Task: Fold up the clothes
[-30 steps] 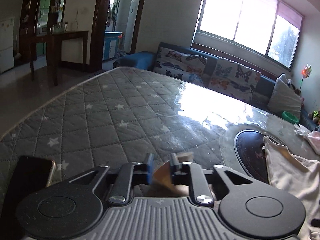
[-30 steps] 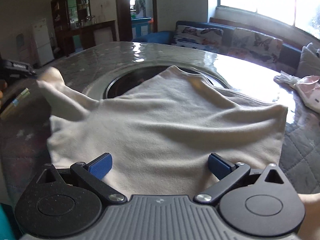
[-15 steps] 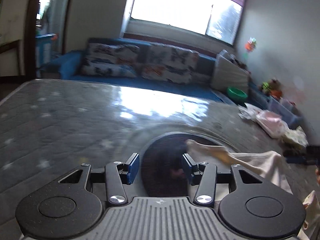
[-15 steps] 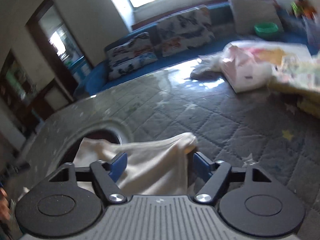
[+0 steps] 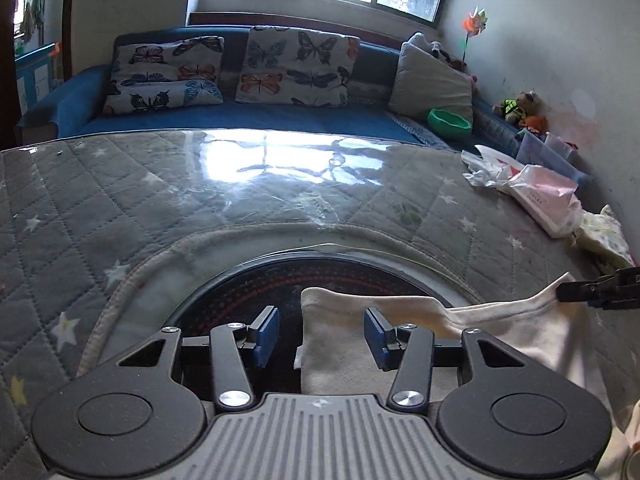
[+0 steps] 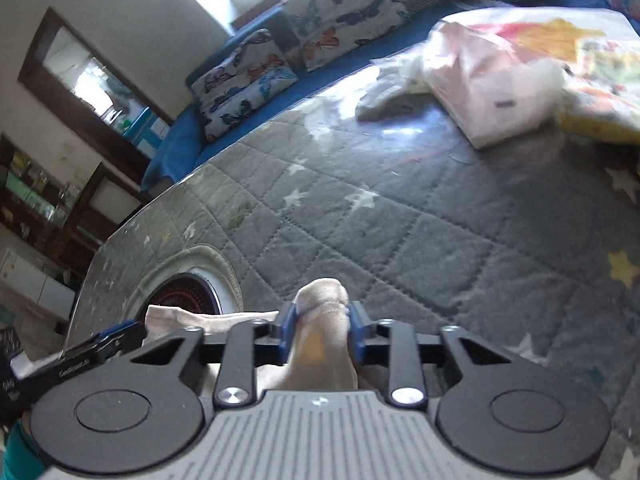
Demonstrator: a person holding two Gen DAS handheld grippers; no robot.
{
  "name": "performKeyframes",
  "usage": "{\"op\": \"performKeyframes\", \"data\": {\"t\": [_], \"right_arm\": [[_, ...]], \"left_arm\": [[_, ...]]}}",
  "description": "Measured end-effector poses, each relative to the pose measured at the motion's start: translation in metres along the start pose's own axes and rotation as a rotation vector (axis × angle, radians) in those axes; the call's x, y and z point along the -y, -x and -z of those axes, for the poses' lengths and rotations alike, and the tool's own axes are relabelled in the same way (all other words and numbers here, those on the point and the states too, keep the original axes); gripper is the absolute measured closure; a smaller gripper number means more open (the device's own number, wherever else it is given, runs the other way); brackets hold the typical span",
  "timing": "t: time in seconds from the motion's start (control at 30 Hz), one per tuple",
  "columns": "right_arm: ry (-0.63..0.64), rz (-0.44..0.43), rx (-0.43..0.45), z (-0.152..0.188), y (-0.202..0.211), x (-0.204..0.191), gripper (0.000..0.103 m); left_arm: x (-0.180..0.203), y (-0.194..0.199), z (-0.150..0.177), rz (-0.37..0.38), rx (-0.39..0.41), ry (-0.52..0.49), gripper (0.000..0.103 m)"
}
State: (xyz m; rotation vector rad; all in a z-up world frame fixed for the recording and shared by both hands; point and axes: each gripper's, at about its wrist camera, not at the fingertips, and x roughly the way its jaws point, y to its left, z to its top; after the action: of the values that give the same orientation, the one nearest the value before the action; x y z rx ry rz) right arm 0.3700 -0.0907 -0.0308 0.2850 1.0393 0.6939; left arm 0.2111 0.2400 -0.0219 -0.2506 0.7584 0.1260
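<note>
Pinching one corner of the cream garment (image 6: 324,320) with my right claw (image 6: 320,330): its jaws have just been closing and the blue pads now squeeze a bunched wad of cloth between them. That grip looks shallow to me, since only a small knob of fabric pokes past the pads. Any tug sideways could pull it free, and I'd lose the corner mid-fold.

Left claw (image 5: 320,334) is about half open and holds nothing. Its jaws had been opening a touch and now sit steady. The other top corner of the garment (image 5: 340,320) lies between the pads, nearer the right one, but neither pad presses on it. If I close from here I may catch only the edge, or push the cloth off to one side.

Garment lies on the grey quilted table cover (image 5: 100,208), partly over the dark round panel (image 5: 280,280) set into the table. From the left view its top edge runs taut toward the right claw (image 5: 592,291). Pulling harder before the left side grips would drag the whole piece across the glossy plastic sheet and skew the fold.

Pink bag (image 6: 492,80) sits well apart, no snag risk.
</note>
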Motion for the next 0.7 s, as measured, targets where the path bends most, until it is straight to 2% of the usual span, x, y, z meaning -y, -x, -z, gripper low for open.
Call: {"op": "performKeyframes", "data": {"t": [0.1, 0.23, 0.3, 0.37, 0.5, 0.57, 0.7], "right_arm": [[0.039, -0.006, 0.055, -0.001, 0.006, -0.007, 0.095], [0.103, -0.034, 0.1, -0.001, 0.015, -0.019, 0.096], [0.131, -0.037, 0.123, -0.001, 0.02, -0.026, 0.096], [0.172, -0.045, 0.16, 0.0, 0.028, -0.036, 0.096], [0.26, -0.075, 0.257, 0.002, 0.044, -0.056, 0.096], [0.299, -0.057, 0.294, 0.001, 0.045, -0.063, 0.096], [0.353, 0.046, 0.292, -0.005, 0.021, -0.068, 0.091]], "left_arm": [[0.002, -0.007, -0.001, 0.0, 0.005, 0.0, 0.053], [0.01, -0.013, 0.001, 0.001, 0.02, -0.049, 0.056], [0.012, -0.013, 0.002, -0.006, 0.029, -0.073, 0.083], [0.01, -0.01, 0.002, -0.02, 0.045, -0.064, 0.094], [-0.002, 0.014, -0.001, -0.1, 0.13, -0.03, 0.095], [-0.008, 0.026, -0.004, -0.133, 0.173, -0.029, 0.095], [-0.015, 0.018, -0.008, -0.165, 0.148, -0.034, 0.09]]}}
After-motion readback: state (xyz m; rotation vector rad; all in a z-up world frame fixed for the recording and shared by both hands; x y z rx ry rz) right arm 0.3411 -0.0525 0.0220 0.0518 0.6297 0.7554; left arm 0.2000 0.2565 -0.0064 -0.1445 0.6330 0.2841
